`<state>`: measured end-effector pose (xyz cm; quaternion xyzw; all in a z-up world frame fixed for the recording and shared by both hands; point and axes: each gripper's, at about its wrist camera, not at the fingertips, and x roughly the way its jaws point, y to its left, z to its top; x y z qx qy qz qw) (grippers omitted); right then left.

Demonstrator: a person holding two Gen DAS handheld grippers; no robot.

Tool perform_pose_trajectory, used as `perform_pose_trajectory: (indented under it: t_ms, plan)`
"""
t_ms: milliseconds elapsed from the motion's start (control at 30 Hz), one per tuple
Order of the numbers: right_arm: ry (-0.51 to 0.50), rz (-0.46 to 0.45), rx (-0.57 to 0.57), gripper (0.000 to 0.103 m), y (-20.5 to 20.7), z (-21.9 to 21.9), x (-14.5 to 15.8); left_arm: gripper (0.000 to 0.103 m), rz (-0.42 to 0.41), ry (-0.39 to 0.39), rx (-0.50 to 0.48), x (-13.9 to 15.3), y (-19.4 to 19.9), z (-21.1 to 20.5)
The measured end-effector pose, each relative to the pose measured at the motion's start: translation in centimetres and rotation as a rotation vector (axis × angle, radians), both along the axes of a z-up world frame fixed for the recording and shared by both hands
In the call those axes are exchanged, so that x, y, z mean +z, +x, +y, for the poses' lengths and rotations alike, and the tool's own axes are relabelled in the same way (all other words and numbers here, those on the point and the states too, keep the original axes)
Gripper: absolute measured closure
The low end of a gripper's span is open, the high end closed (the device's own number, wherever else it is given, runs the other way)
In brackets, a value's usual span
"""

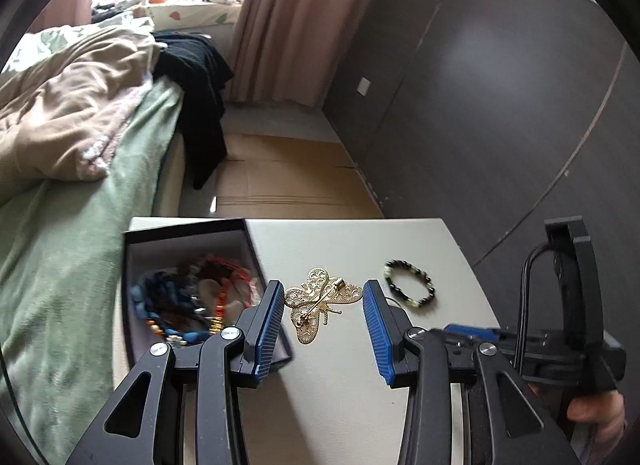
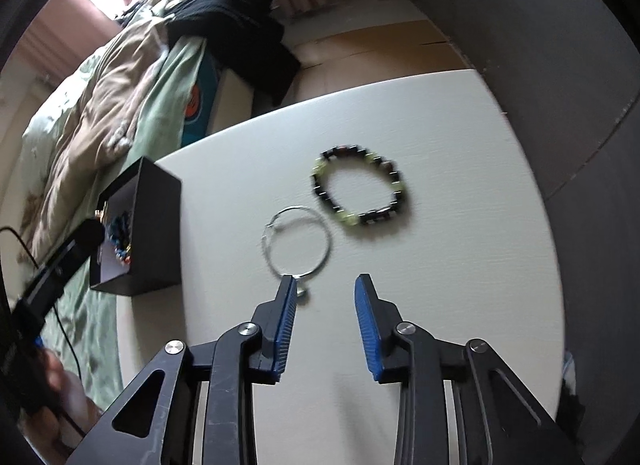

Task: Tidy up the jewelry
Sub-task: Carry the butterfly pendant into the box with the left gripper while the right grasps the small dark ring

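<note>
A gold butterfly brooch [image 1: 320,301] lies on the white table [image 1: 344,241], between the tips of my open left gripper [image 1: 323,297]. A black box [image 1: 188,241] holding several beaded pieces stands to its left. A black and pale-green bead bracelet [image 1: 410,283] lies to the right; it also shows in the right wrist view [image 2: 360,187]. A thin silver bangle [image 2: 297,245] lies just ahead of my open, empty right gripper [image 2: 325,285], its near edge at the left fingertip. The black box [image 2: 148,229] sits at the left there.
A bed with green and beige bedding [image 1: 80,137] runs along the table's left side. Black clothing [image 1: 200,77] hangs over its corner. Flat cardboard [image 1: 288,177] lies on the floor beyond the table, by a dark wall [image 1: 500,105]. The right gripper's body [image 1: 568,329] crosses the left view.
</note>
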<state>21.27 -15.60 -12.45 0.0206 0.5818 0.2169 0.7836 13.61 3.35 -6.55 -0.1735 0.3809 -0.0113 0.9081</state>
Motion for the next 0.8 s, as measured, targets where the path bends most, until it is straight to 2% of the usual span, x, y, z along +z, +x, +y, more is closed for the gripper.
perform_pose_trajectory:
  t_ms: [400, 467, 533, 600, 800]
  plan:
    - [-0.124, -0.017, 0.058, 0.073, -0.4, 3.1, -1.8, 0.061, -0.005, -0.038, 0.092, 0.6, -0.6, 3.6]
    - [-0.149, -0.032, 0.079, 0.075, -0.7, 3.9, -1.8, 0.061, -0.009, -0.044, 0.103, 0.8, -0.7, 4.2]
    - [-0.172, -0.034, 0.1, 0.083, -0.9, 4.6, -2.0, 0.061, -0.012, -0.051, 0.116, 0.9, -0.9, 4.8]
    - [-0.211, -0.063, 0.111, 0.087, -1.1, 5.2, -2.0, 0.061, -0.013, -0.057, 0.124, 1.0, -1.0, 5.4]
    - [-0.203, -0.088, 0.122, 0.089, -1.5, 5.6, -1.2, 0.061, -0.011, -0.074, 0.148, 1.2, -1.4, 7.0]
